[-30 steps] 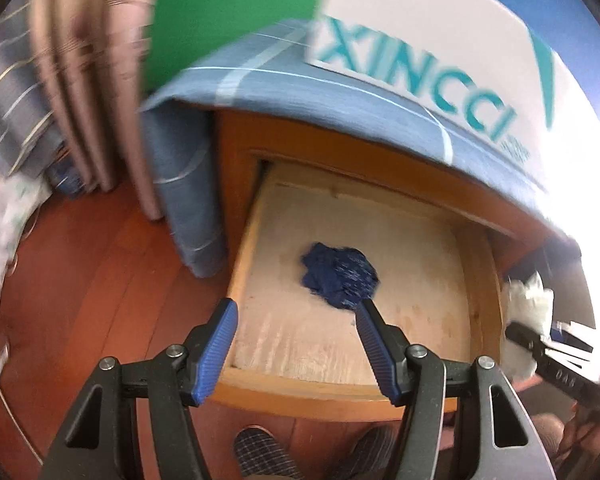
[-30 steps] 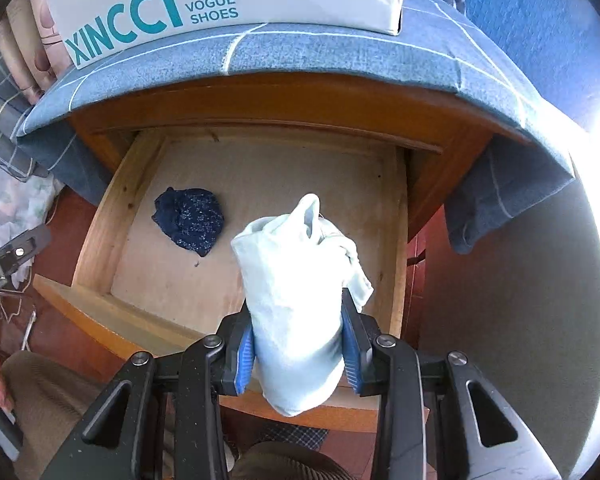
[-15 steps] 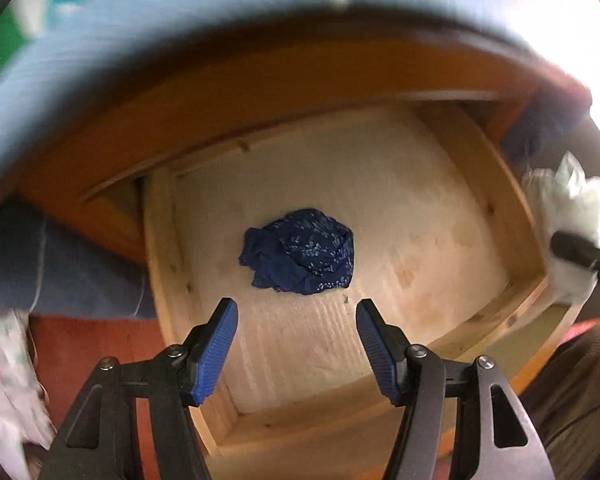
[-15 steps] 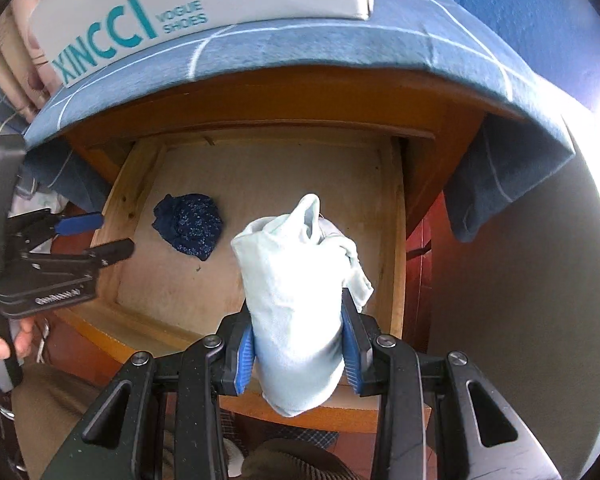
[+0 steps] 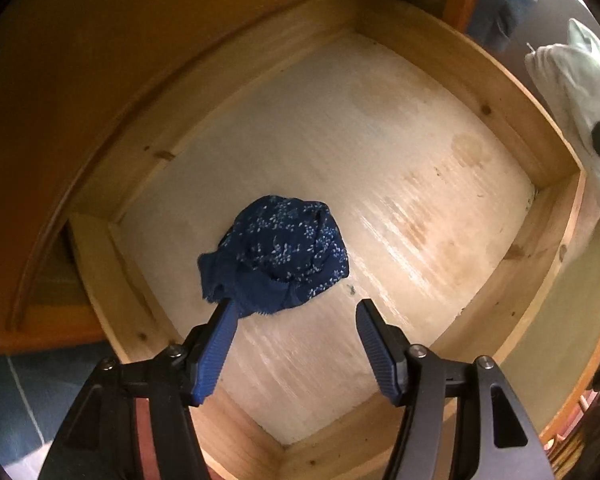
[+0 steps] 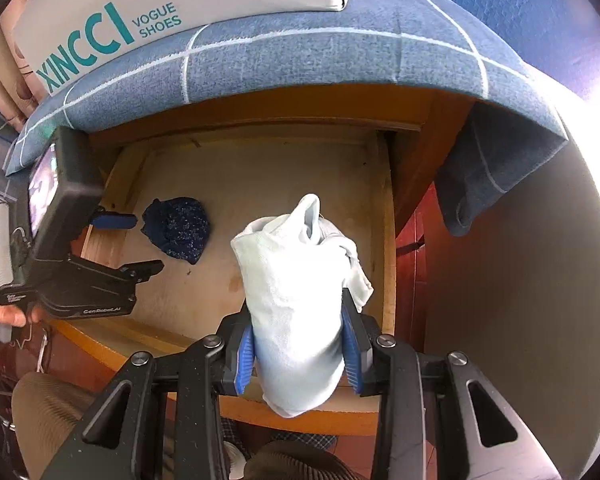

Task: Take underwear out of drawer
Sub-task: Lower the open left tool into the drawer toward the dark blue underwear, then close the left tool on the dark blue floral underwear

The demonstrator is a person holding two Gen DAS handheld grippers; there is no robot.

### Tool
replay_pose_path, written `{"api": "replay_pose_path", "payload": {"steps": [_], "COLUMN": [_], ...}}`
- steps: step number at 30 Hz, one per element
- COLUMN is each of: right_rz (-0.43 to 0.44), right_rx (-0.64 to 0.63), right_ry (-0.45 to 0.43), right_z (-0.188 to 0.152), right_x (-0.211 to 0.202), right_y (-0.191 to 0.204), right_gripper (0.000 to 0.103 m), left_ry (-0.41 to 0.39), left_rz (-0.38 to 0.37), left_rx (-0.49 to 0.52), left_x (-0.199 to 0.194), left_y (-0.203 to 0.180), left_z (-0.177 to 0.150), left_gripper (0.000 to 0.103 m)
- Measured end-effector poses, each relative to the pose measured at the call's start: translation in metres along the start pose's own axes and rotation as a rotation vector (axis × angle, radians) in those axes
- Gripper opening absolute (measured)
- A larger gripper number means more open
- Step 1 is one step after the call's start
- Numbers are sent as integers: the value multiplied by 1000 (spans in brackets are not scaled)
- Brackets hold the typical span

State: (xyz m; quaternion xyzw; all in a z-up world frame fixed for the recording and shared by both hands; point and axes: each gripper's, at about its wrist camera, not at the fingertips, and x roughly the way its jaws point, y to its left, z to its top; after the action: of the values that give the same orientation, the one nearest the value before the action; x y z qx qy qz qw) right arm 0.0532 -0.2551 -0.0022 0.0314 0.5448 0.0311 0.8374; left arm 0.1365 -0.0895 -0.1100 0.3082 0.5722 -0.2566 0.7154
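Note:
Dark blue flowered underwear [image 5: 278, 254] lies crumpled on the bare floor of the open wooden drawer [image 5: 512, 104], towards its left side; it also shows in the right wrist view [image 6: 178, 228]. My left gripper [image 5: 292, 320] is open inside the drawer, just short of the blue underwear, its left fingertip at the cloth's edge. My right gripper [image 6: 298, 344] is shut on pale white underwear [image 6: 296, 288] and holds it above the drawer's front right part; this cloth also shows in the left wrist view [image 5: 580, 112].
A white shoe box [image 6: 172, 0] stands on a blue checked cloth [image 6: 340, 52] that covers the cabinet top and hangs down at the right. The drawer's front wall [image 6: 148, 340] is near me. A pale wall [image 6: 520, 300] is at the right.
My left gripper has gone down into the drawer and closer to the blue underwear, still open. My right gripper holds the white underwear in about the same place.

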Motion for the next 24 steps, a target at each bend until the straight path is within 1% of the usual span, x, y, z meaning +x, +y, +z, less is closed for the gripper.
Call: {"api": "replay_pose_path", "payload": {"steps": [6,8,10,12,13,16,17,24], "right_rz": [7,9,16,28,30,36,37,40], "right_rx": [4,5,16,28,35,40,38,19], "right_ry": [14,14,17,20,22,29,29,32], "right_z": [2,2,2,3,3,3,3,5], "right_x": [5,6,8,8,8,10,9,10], "right_y": [1,1,0,-3,-5,-6,-6,-2], "right_gripper": [34,34,34,34,34,34,34,34], "left_ry": [24,25,40,33,33,20,13,38], "left_rz": [-33,-25,-38,-36,-42,-71,-73,-61], "left_rx": [62,80,82,79,72,48,55,106], "left_x": [12,15,19,22,23,24,24,34], "left_y": [0,1,2,6,9,15,15,15], "left_z": [6,8,10,13,21,29,30,45], "left_gripper": [63,63,63,63,63,63,63,63]}}
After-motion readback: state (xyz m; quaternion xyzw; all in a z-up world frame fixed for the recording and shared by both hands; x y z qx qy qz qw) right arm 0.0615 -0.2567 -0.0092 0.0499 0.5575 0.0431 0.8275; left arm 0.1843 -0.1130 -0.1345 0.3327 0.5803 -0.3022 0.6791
